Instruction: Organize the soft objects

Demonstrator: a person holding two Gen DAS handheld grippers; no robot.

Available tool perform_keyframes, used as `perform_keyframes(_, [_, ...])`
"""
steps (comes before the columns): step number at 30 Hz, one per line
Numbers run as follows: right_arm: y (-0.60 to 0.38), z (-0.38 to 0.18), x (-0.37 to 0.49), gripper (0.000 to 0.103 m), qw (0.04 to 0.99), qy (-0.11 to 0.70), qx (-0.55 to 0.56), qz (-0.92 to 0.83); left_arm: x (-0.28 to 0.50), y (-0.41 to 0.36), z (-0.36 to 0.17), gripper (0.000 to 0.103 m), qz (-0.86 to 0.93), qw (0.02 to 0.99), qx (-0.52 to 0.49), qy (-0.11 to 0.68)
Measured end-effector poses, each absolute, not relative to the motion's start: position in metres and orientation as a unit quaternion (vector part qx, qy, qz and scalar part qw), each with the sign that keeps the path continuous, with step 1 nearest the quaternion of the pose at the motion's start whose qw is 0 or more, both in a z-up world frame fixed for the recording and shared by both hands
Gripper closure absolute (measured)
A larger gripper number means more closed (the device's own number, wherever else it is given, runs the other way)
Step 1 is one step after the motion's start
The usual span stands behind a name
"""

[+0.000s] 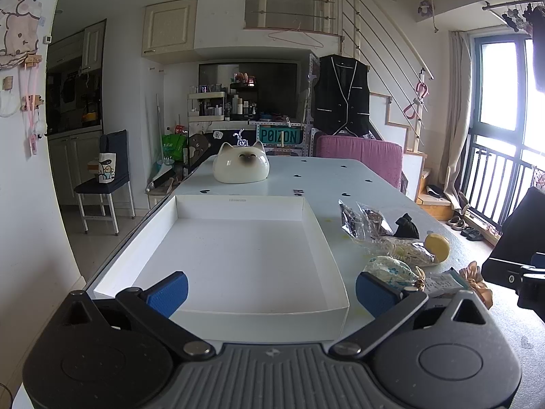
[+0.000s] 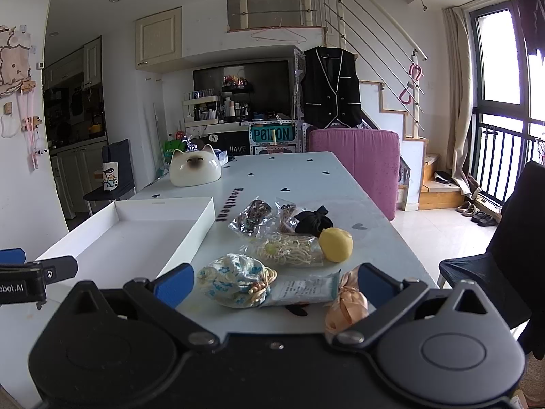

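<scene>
progress: not started, by the look of it; nothing sorted yet
tray (image 1: 238, 208): white, shallow, on the counter (image 1: 323, 177), left of the pile; nothing inside it in either view
pile: all soft items loose on the counter, right of the tray, none touching it as far as I can tell
pouch (image 2: 235, 281): floral, blue on white, nearest item, lies between the right jaws
packet (image 2: 303, 289): flat, printed, touching the pouch on its right
scrunchie (image 2: 345, 303): peach, satin-looking, just beside the packet, by the right finger
cord bag (image 2: 289, 248): clear bag of pale cords, behind the pouch
ball (image 2: 335, 243): yellow, touching the cord bag's right end
black pouch (image 2: 313, 221): small, drawstring, behind the ball
far bags (image 2: 255, 216): two clear bags with dark contents, farthest of the pile
left gripper (image 1: 270, 289): jaws spread wide, holding nothing, over the tray's near edge
right gripper (image 2: 272, 284): jaws spread wide, holding nothing, low over the pouch and packet
left to do: all of it; every item to go in the tray, probably
likely first: pouch, since it sits in the right jaws' gap
cat (image 1: 240, 167): ceramic-looking, far end of the counter, probably not part of the job
</scene>
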State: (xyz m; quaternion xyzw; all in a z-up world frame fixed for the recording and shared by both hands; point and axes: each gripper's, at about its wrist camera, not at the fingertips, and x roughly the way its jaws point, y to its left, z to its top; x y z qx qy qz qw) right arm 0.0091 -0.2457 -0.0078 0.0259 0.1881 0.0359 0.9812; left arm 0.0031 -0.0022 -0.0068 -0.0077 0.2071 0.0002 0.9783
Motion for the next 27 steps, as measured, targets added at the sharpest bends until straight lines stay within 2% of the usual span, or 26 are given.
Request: perform_keyframes(27, [-0.2454,-0.0061,0.0081,0.0,0.981,0.187,0.026,0.037,0.0025,-0.0023,-0.0048,0.0,0.001,0.978,-0.008,0.207])
